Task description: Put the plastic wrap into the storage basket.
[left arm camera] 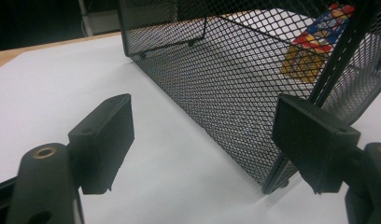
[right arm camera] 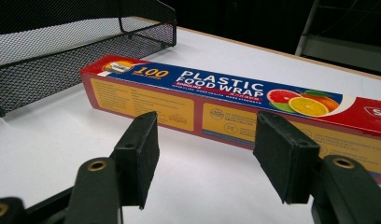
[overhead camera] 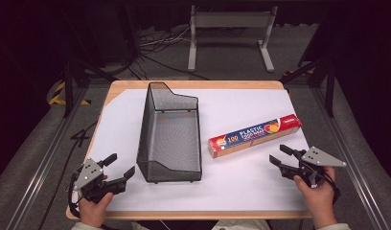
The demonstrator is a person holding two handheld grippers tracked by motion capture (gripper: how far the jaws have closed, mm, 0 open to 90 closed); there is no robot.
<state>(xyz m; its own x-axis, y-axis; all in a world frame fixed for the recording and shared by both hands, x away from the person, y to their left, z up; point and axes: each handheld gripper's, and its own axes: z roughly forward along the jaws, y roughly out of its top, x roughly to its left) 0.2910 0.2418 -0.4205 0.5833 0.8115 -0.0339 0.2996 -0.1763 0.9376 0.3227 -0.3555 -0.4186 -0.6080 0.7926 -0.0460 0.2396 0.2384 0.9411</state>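
Observation:
A long red and blue box of plastic food wrap (overhead camera: pixel 255 136) lies flat on the white sheet, right of centre; the right gripper view shows the box (right arm camera: pixel 235 100) just beyond the jaws. A black wire-mesh basket (overhead camera: pixel 170 136) stands in the middle, and its near corner (left arm camera: pixel 235 93) fills much of the left gripper view. My left gripper (overhead camera: pixel 119 166) rests open at the front left, pointing at the basket's near left corner. My right gripper (overhead camera: pixel 279 156) is open at the front right, a short way from the box. Nothing sits between either pair of jaws.
A white sheet (overhead camera: pixel 241 182) covers most of the wooden table (overhead camera: pixel 193 215). Beyond the table's far edge stand a grey metal frame (overhead camera: pixel 230 33) and loose cables on the floor. Black stands flank both sides.

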